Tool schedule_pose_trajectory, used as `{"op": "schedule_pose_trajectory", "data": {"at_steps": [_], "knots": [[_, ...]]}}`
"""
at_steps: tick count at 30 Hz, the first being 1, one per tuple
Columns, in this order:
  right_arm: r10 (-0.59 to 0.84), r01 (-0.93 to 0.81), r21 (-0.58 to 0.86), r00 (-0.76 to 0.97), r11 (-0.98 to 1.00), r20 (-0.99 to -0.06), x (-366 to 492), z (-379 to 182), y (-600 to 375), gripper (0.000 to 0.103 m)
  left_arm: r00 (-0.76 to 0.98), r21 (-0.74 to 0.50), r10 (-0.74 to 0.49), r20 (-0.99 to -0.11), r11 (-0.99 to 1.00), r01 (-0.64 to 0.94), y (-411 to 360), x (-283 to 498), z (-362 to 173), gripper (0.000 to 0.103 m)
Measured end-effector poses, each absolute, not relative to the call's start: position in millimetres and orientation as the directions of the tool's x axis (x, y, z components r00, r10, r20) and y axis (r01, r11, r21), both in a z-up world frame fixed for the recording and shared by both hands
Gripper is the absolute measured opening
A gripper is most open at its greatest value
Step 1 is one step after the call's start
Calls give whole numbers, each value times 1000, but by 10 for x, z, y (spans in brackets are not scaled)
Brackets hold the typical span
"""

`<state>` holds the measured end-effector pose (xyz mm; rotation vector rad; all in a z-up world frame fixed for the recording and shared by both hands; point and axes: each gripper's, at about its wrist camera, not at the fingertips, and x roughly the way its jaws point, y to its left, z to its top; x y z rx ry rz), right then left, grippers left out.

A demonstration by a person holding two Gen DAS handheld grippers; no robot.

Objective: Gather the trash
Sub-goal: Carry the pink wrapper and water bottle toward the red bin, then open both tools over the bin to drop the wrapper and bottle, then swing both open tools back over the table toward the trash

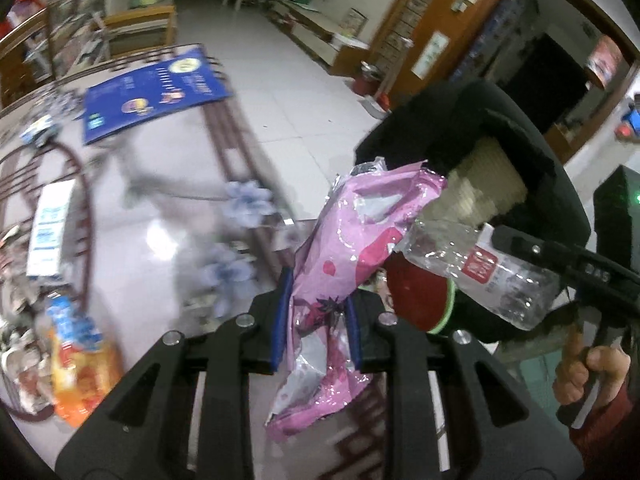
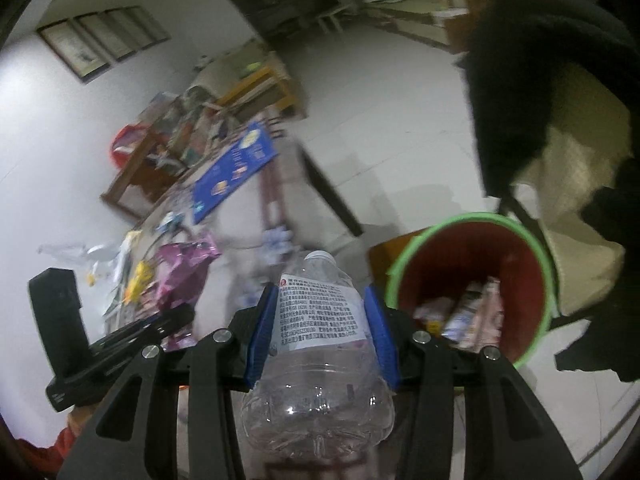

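Right gripper (image 2: 320,320) pinches clear bottle (image 2: 320,360), bin (image 2: 472,280) just right-ahead (nearer than left). Left gripper (image 1: 316,320) clamps pink wrapper (image 1: 340,264), long axis upright.

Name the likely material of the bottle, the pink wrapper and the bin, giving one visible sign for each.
Bottle: thin clear plastic, glossy; see-through, dented walls and a paper-like printed label.
Pink wrapper: probably foil-lined plastic film; it crinkles sharply, and silvery patches show.
Bin: looks like moulded plastic, red inside with a green rim; the smooth wall and even colour suggest it, though blur leaves this open.
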<state>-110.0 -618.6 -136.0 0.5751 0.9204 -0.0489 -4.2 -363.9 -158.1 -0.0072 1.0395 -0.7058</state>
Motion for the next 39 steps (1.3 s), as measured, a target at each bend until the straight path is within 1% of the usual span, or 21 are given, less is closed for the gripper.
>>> {"op": "schedule_pose_trajectory", "data": {"at_steps": [4, 6, 7, 8, 11, 14, 15, 17, 19, 21, 23, 25, 26, 33, 39], "knots": [[126, 357, 406, 601, 841, -789, -1166, -1486, -6540, 44, 275, -314, -542, -795, 754, 577, -3986, -77, -1630, 23], [79, 391, 368, 588, 843, -805, -1169, -1533, -6658, 46, 258, -309, -541, -801, 741, 596, -4148, -84, -1662, 23], [62, 407, 359, 585, 840, -808, -1175, -1555, -6717, 53, 251, -306, -540, -803, 736, 604, -4220, -88, -1678, 23], [50, 423, 357, 585, 833, -809, -1186, -1574, -6772, 64, 242, -301, -538, -807, 729, 615, -4315, -93, -1702, 23], [16, 457, 360, 600, 813, -800, -1260, -1580, -6919, 65, 221, -285, -530, -819, 709, 646, -4556, -85, -1767, 23], [-47, 493, 311, 587, 813, -808, -1343, -1560, -6968, 66, 194, -273, -522, -830, 685, 676, -4800, -102, -1848, 23], [-61, 498, 298, 585, 815, -809, -1371, -1551, -6985, 67, 188, -270, -521, -833, 679, 683, -4863, -138, -1856, 23], [-106, 513, 260, 579, 818, -808, -1443, -1519, -6977, 72, 172, -267, -521, -836, 659, 703, -5018, -143, -1895, 23], [-142, 528, 230, 572, 818, -808, -1502, -1486, -6978, 73, 160, -263, -524, -836, 640, 721, -5148, -156, -1915, 23], [-169, 543, 212, 568, 813, -805, -1567, -1461, -7013, 73, 149, -258, -527, -837, 619, 742, -5305, -167, -1931, 27], [-191, 561, 206, 567, 801, -801, -1639, -1463, -7056, 75, 145, -256, -531, -835, 607, 752, -5410, -171, -1944, 49], [-194, 578, 209, 558, 789, -807, -1677, -1505, -7091, 76, 146, -257, -540, -829, 599, 759, -5487, -175, -1941, 56], [-196, 584, 207, 551, 785, -811, -1697, -1519, -7113, 76, 143, -257, -544, -827, 592, 764, -5516, -180, -1930, 56], [-195, 595, 193, 524, 780, -829, -1781, -1561, -7021, 76, 162, -256, -559, -813, 593, 764, -5291, -214, -1804, 57], [-150, 524, 191, 541, 830, -827, -1576, -1531, -6584, 77, 246, -257, -562, -790, 667, 699, -4594, -188, -1618, 57]]}}
